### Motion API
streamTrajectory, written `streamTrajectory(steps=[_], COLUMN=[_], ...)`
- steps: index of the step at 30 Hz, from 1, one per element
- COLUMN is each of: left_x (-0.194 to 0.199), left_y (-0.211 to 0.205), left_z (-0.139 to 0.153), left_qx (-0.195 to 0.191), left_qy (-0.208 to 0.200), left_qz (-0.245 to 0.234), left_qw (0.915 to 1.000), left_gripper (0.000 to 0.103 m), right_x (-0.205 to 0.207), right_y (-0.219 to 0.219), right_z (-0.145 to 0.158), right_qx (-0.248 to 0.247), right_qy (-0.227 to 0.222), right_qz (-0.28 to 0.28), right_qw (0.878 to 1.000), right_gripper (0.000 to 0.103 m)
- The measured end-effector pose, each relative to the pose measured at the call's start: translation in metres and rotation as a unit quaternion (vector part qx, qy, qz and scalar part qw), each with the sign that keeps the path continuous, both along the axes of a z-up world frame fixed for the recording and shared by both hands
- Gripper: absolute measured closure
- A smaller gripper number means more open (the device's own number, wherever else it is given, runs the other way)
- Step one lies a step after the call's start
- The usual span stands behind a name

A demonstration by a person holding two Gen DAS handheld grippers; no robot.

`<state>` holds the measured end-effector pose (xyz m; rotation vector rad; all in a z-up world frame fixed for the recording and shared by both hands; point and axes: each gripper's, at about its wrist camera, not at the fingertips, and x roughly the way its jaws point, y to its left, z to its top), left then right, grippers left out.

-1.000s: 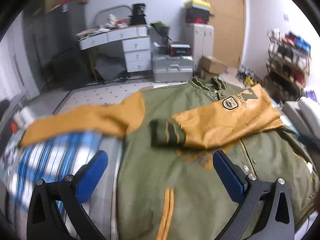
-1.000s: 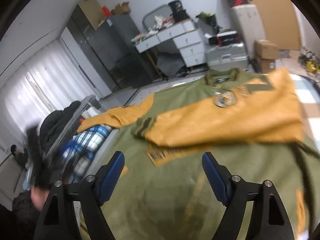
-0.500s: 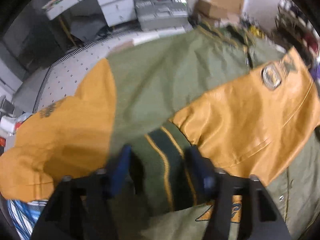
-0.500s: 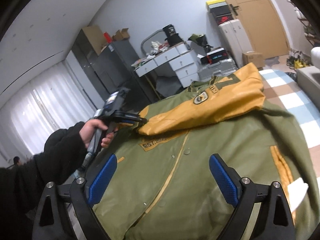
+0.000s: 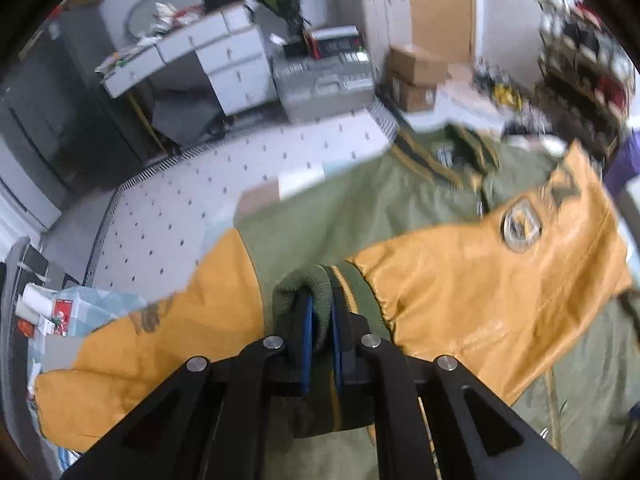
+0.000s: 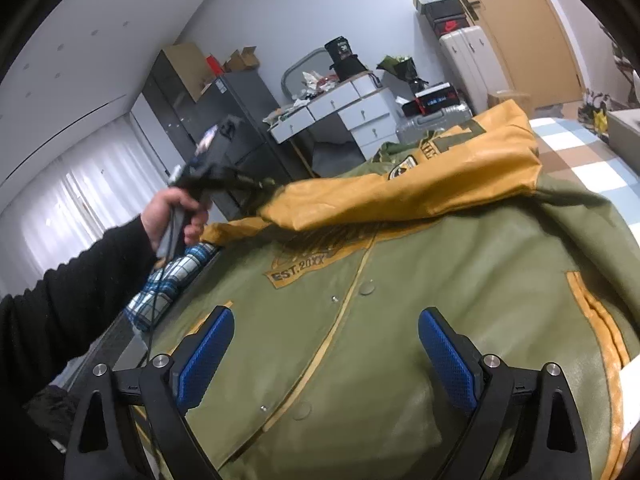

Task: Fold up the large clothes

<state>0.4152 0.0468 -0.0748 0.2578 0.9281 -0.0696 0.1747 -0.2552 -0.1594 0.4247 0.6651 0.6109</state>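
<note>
A green varsity jacket with mustard-yellow sleeves lies front up on the bed. One yellow sleeve is folded across the chest. My left gripper is shut on that sleeve's dark green ribbed cuff and holds it slightly raised. The other yellow sleeve stretches out to the left. My right gripper is open and empty above the jacket's lower front. In the right wrist view the left gripper shows at the sleeve end, held by a hand.
A white dotted sheet covers the far part of the bed. A blue plaid cloth lies at the bed's left edge. A white drawer desk, cases, boxes and a shoe rack stand beyond.
My left gripper dropped onto the folded sleeve's cuff, closed on it and lifted it a little. My right gripper drew back toward the jacket's hem and stayed open.
</note>
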Motion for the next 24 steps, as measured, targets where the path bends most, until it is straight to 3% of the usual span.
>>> streamTrajectory(steps=[3, 5, 7, 9, 11, 13, 14, 16, 17, 19, 22, 24], left_x=[0.011, 0.013, 0.012, 0.006, 0.004, -0.002, -0.006, -0.017, -0.022, -0.03, -0.035, -0.039], left_y=[0.013, 0.021, 0.026, 0.03, 0.036, 0.044, 0.045, 0.026, 0.013, -0.044, -0.128, -0.176], left_z=[-0.032, -0.07, -0.095, -0.091, -0.077, -0.048, -0.033, 0.0, 0.009, 0.018, -0.001, -0.02], left_qx=[0.023, 0.052, 0.068, 0.071, 0.084, 0.079, 0.064, 0.023, 0.009, -0.03, -0.048, -0.017], left_qy=[0.016, 0.066, 0.082, 0.064, 0.052, 0.019, -0.004, -0.038, -0.04, -0.014, 0.047, 0.044], left_qz=[0.03, 0.041, 0.051, 0.051, 0.074, 0.108, 0.111, 0.078, 0.056, -0.035, -0.159, -0.196], left_qw=[0.9991, 0.9956, 0.993, 0.9941, 0.9923, 0.9909, 0.9918, 0.996, 0.9976, 0.9989, 0.985, 0.9794], left_gripper=[0.099, 0.098, 0.094, 0.089, 0.062, 0.046, 0.045, 0.042, 0.032, 0.019, 0.019, 0.019], right_x=[0.0, -0.003, -0.005, -0.005, -0.005, -0.003, -0.002, -0.001, -0.001, -0.002, -0.006, -0.01], right_y=[0.0, -0.001, -0.002, -0.004, -0.007, -0.009, -0.009, -0.01, -0.011, -0.014, -0.02, -0.024], right_z=[-0.001, -0.001, -0.001, -0.002, -0.003, -0.003, -0.003, -0.002, -0.002, -0.002, -0.001, 0.0], right_qx=[0.001, 0.003, 0.007, 0.009, 0.015, 0.019, 0.023, 0.03, 0.035, 0.045, 0.052, 0.06], right_qy=[0.007, 0.006, 0.006, 0.009, 0.011, 0.015, 0.018, 0.02, 0.018, 0.017, 0.011, 0.005], right_qz=[-0.005, -0.007, -0.008, -0.01, -0.007, -0.005, -0.004, -0.004, -0.005, -0.007, -0.02, -0.03], right_qw=[1.0, 1.0, 1.0, 1.0, 1.0, 1.0, 1.0, 0.999, 0.999, 0.999, 0.998, 0.998], right_gripper=[0.008, 0.008, 0.008, 0.008, 0.008, 0.008, 0.008, 0.008, 0.008, 0.008, 0.008, 0.008])
